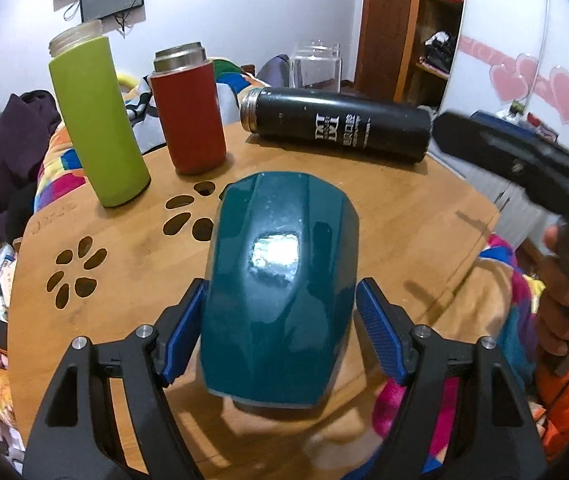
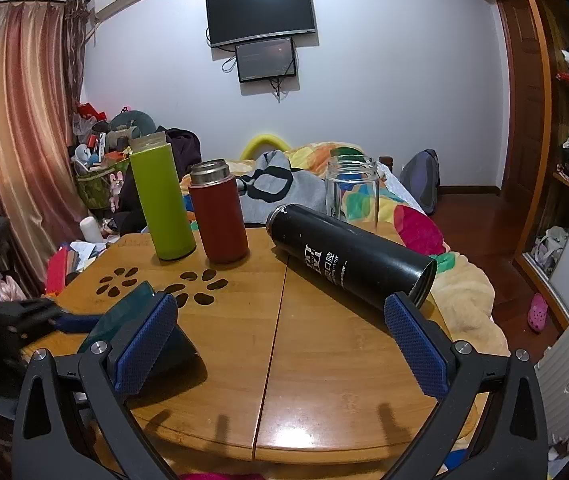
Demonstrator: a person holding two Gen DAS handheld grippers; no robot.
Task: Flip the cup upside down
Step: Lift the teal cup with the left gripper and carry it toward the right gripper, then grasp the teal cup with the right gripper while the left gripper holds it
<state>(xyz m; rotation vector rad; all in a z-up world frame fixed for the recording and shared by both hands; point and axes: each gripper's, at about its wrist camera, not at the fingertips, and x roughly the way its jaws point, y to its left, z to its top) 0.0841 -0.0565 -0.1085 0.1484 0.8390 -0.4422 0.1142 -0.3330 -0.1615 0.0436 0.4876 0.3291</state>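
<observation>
L gripper (image 1: pixel 280 328) clamped on teal cup (image 1: pixel 280 280), blue pads on both flanks; cup tilted, lifted off the wooden table (image 1: pixel 364 216), which end is the mouth can't tell. R gripper (image 2: pixel 280 340) spread wide, holding nothing, above table's near edge; cup is to its left. Beyond cup: green bottle (image 1: pixel 98 124) and red flask (image 1: pixel 188 116) upright, side by side, lidless. Black flask (image 1: pixel 336 124) lies on its side right of red flask. Clear glass jar (image 1: pixel 316 66) behind black flask, at table's far edge.

White walls carry a dark monitor (image 2: pixel 261 14); striped curtains (image 2: pixel 12 120) hang left, wooden shelving (image 2: pixel 540 120) stands right.
</observation>
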